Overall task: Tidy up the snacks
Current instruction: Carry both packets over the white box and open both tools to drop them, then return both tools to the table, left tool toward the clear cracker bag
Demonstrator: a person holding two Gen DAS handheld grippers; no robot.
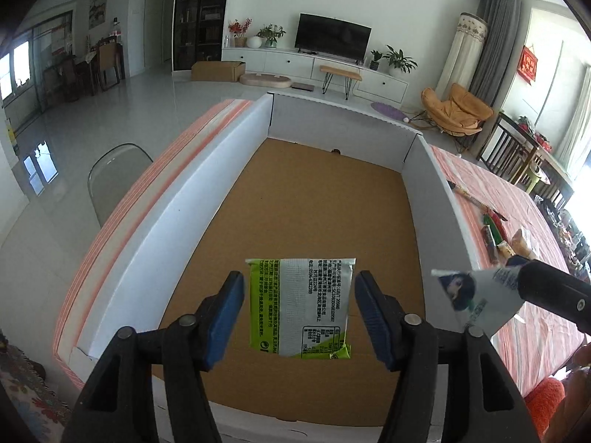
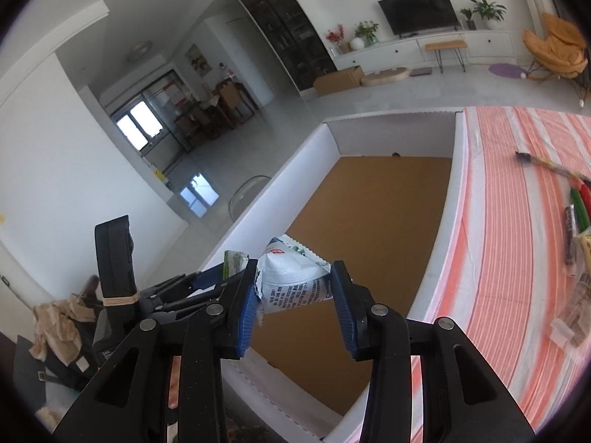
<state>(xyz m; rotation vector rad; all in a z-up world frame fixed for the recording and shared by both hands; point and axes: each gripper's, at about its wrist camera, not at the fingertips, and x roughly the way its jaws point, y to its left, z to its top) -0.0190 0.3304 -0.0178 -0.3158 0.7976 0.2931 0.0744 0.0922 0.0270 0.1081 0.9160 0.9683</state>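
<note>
Between the left tool's [image 1: 299,313] spread pads, a green-and-silver packet [image 1: 301,308].

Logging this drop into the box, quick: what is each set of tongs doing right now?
Left tongs: open, green packet loose between them, not pressed.
Right tongs: white packet between the pads; grip cannot be told.

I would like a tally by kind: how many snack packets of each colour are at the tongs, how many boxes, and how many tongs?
Green and white packet: 1
White packet: 1
Cardboard box: 1
Tongs: 2, left tongs and right tongs
Total: 5
</note>
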